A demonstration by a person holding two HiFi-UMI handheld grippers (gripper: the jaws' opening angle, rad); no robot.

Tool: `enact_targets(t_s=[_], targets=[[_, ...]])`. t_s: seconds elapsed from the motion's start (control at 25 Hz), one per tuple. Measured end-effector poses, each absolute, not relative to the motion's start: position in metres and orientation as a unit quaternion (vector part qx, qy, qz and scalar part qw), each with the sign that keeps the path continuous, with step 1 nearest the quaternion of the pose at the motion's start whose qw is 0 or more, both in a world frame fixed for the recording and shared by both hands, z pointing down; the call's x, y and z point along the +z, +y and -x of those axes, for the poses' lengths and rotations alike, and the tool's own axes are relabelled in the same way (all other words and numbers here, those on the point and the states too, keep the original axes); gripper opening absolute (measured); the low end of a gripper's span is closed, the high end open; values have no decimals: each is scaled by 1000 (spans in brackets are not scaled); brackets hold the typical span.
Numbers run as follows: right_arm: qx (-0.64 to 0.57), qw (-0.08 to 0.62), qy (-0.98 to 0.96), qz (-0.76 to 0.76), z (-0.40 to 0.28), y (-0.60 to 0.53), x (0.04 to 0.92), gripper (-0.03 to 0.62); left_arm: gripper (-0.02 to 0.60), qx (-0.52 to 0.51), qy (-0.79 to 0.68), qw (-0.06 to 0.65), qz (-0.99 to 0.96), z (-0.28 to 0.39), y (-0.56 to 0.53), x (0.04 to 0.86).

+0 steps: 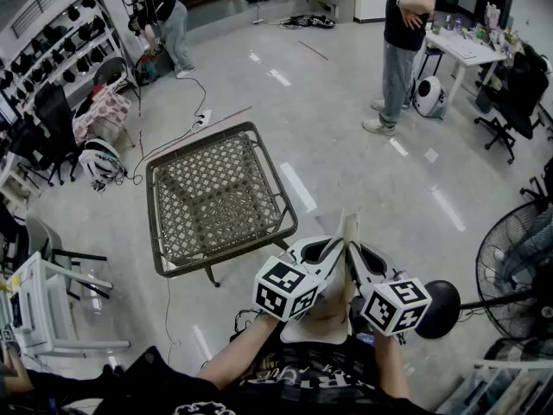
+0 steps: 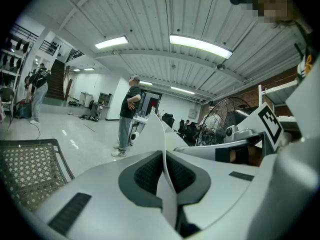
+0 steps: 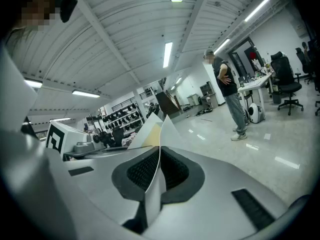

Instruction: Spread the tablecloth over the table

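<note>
A square table point(image 1: 216, 199) with a dark frame and a woven lattice top stands bare on the floor ahead of me and to the left. I hold both grippers side by side close to my body. A folded pale tablecloth point(image 1: 347, 242) stands upright between them. My left gripper point(image 1: 328, 251) is shut on one edge of the cloth point(image 2: 159, 134), pinched between its dark pads point(image 2: 147, 173). My right gripper point(image 1: 365, 262) is shut on another edge of the cloth point(image 3: 150, 130), a thin sheet between its pads point(image 3: 175, 170). The table's corner point(image 2: 30, 166) lies low at left in the left gripper view.
A person point(image 1: 403, 50) stands on the glossy floor beyond the table by a white desk point(image 1: 465, 48). Another person point(image 1: 168, 24) is by racks point(image 1: 52, 54) at far left. A floor fan point(image 1: 517, 271) stands at my right, a white chair point(image 1: 52, 314) at my left. Cables point(image 1: 186, 132) trail behind the table.
</note>
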State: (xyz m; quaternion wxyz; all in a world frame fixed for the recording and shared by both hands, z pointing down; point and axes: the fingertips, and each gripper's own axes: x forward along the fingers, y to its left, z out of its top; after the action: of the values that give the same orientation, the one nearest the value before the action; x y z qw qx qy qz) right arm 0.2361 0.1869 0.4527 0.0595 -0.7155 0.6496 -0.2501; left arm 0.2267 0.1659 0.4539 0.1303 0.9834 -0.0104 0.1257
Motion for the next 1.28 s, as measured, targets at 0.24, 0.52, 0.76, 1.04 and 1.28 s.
enact_targets(t_s=[0.24,0.52,0.76,1.04,1.28], targets=[[-250,65,647,717,-231,192,455,20,20,123,-14,131,-984,-219,172,455],[-252,77,647,716,-230,203,458,20,20,118,-31,137,-983,-208,173,459],[-257,85,641,718,-232,215,459,18,20,120,-50,140,-982,-202,173,461],[-261,105,638,717,-237,207,451,18,20,132,-55,134,-981,-196,172,458],[-269,94,633,720,-249,178,456,18,20,130,-64,141,-979,-205,140,464]])
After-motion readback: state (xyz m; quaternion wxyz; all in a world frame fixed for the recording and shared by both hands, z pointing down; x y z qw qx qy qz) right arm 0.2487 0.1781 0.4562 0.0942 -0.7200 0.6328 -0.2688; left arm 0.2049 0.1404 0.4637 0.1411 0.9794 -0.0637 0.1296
